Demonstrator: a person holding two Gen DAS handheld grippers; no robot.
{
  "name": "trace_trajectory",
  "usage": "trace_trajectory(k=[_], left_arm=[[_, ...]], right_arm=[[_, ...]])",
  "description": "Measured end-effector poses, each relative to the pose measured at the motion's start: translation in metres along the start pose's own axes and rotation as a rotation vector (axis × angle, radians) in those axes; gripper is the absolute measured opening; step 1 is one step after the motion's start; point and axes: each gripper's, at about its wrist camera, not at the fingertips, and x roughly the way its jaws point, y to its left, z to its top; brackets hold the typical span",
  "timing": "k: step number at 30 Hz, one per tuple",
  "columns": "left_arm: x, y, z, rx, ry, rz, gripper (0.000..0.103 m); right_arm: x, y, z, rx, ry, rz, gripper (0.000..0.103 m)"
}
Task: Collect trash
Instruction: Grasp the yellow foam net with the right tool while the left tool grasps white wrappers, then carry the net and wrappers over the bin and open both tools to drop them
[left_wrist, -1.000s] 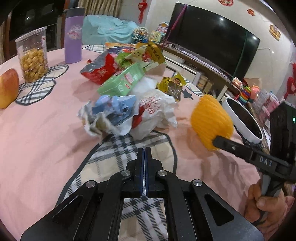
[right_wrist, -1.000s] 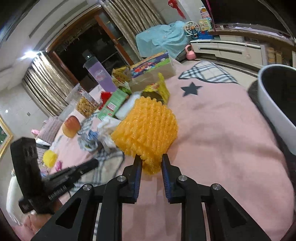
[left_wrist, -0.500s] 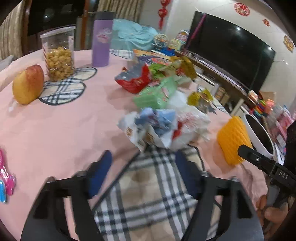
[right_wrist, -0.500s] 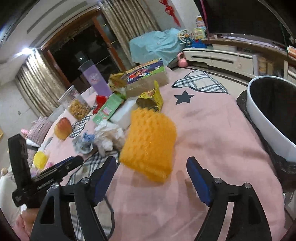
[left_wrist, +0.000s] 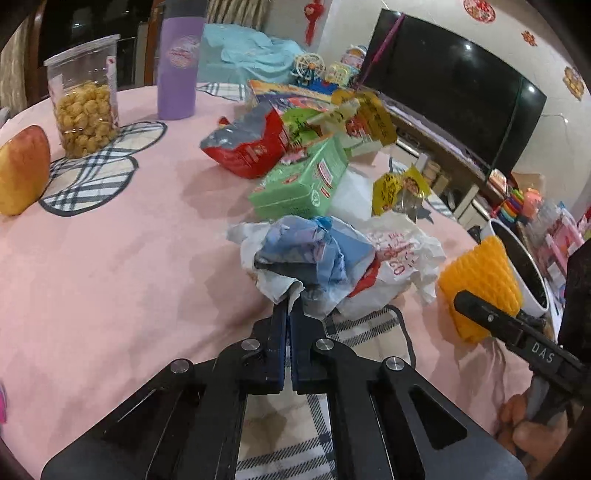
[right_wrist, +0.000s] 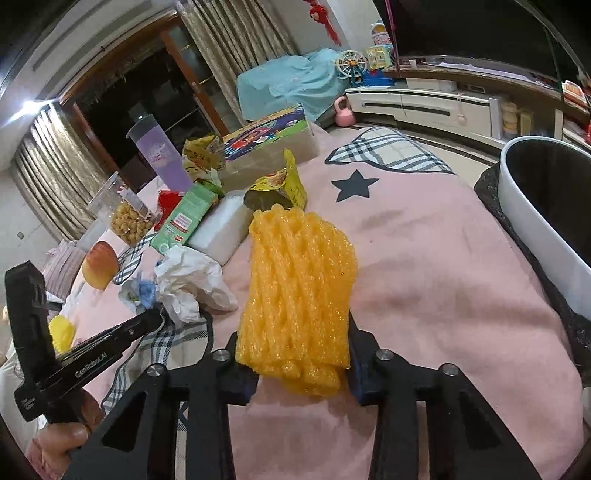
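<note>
A crumpled white and blue wrapper (left_wrist: 306, 254) lies on the pink tablecloth (left_wrist: 129, 258). My left gripper (left_wrist: 291, 308) is shut, pinching the wrapper's near white edge; it shows from the side (right_wrist: 155, 320) in the right wrist view. A yellow foam net (right_wrist: 299, 288) stands between the jaws of my right gripper (right_wrist: 301, 369). Those jaws are closing, and both pads touch the net's sides. In the left wrist view the net (left_wrist: 480, 273) shows behind one of the right gripper's fingers (left_wrist: 491, 317). A white bin (right_wrist: 535, 236) with a black liner stands off the table's right edge.
More rubbish lies behind: a white bag with red print (left_wrist: 399, 258), a green pack (left_wrist: 299, 181), a red snack bag (left_wrist: 251, 147), a yellow wrapper (left_wrist: 399, 188). An apple (left_wrist: 22, 170), a snack jar (left_wrist: 86, 103) and a purple tumbler (left_wrist: 177, 62) stand at the left.
Both grippers opened wide and came together again. The left one moved forward and closed on the wrapper's edge. The right one let go of the foam net, then closed around it lower down.
</note>
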Motion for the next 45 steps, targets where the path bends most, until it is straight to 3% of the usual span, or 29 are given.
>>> trace_trajectory(k=[7, 19, 45], left_arm=[[-0.027, 0.0, -0.022, -0.019, -0.034, 0.017, 0.001], [-0.067, -0.036, -0.043, -0.012, -0.077, -0.066, 0.001], [-0.023, -0.186, -0.019, 0.22, -0.028, -0.224, 0.001]], right_arm=[[-0.011, 0.004, -0.008, -0.029, 0.0, 0.039, 0.035], [-0.048, -0.017, -0.017, -0.006, -0.029, 0.052, 0.035], [-0.11, -0.106, 0.004, 0.098, -0.123, -0.039, 0.035]])
